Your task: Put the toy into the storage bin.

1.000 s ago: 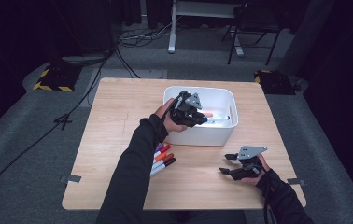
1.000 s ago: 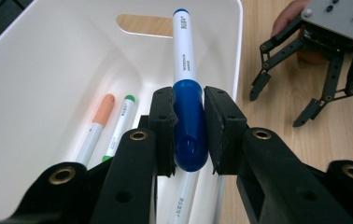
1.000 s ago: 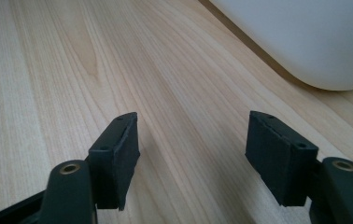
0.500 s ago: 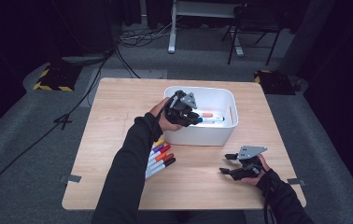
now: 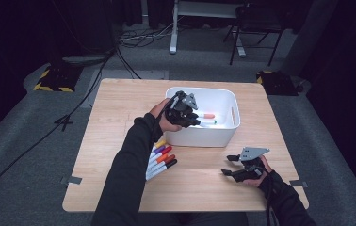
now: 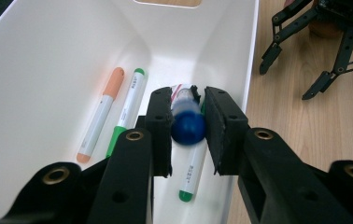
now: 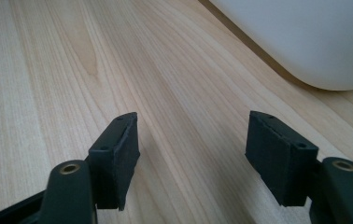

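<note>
Holding a blue-capped white marker pen [image 6: 187, 125] between their pads, the left tongs [image 5: 185, 112] hang inside the white rectangular plastic bin [image 5: 224, 134]; their jaws have just been easing apart, pads close on the cap. On the bin floor: an orange-capped marker [image 6: 101, 114] and two green-capped markers [image 6: 128, 110]. Beside the bin's left wall on the wooden tabletop [image 5: 119, 108] lies a row of coloured markers [image 5: 159, 158]. Near the bin's front right corner rest the right tongs [image 5: 233, 165], spread wide and empty.

Left gripper [image 5: 192, 120]: forearm extended forward, jaws pointing down, just been opening slightly, pads still close together. Right gripper [image 5: 232, 165]: held level, well apart from the left, jaws spread wide.
</note>
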Demonstrator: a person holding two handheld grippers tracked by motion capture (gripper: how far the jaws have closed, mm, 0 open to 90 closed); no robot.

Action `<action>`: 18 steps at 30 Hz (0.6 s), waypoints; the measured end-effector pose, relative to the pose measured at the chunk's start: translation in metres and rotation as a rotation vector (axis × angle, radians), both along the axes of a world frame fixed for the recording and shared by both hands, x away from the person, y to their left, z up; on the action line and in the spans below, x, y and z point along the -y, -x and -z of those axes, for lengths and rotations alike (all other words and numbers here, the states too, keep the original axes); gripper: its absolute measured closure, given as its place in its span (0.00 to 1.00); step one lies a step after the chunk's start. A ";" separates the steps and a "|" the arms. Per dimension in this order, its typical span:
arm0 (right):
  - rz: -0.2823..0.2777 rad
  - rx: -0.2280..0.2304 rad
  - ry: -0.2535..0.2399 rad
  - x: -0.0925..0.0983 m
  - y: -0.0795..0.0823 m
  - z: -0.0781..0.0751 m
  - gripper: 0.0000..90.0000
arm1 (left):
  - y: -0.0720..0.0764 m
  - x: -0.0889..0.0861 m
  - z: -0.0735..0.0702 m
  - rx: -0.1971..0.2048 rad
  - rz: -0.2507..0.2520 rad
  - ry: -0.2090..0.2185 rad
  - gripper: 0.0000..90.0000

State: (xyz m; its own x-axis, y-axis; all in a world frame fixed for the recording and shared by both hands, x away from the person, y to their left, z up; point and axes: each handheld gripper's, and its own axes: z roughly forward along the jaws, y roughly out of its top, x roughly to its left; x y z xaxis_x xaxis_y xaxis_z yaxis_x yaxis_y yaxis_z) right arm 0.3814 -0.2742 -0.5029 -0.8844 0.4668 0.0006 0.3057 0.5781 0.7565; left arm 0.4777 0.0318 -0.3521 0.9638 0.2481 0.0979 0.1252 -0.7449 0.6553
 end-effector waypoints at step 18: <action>-0.002 0.001 0.000 0.000 0.000 0.000 0.38 | 0.002 -0.007 -0.004 0.008 -0.027 0.021 0.69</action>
State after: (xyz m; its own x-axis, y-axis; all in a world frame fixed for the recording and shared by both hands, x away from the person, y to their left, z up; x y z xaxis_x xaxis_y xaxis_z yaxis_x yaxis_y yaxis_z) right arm 0.3816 -0.2742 -0.5029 -0.8854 0.4649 -0.0004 0.3034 0.5785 0.7572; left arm 0.4759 0.0384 -0.3480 0.9559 0.2759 0.1004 0.1394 -0.7274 0.6719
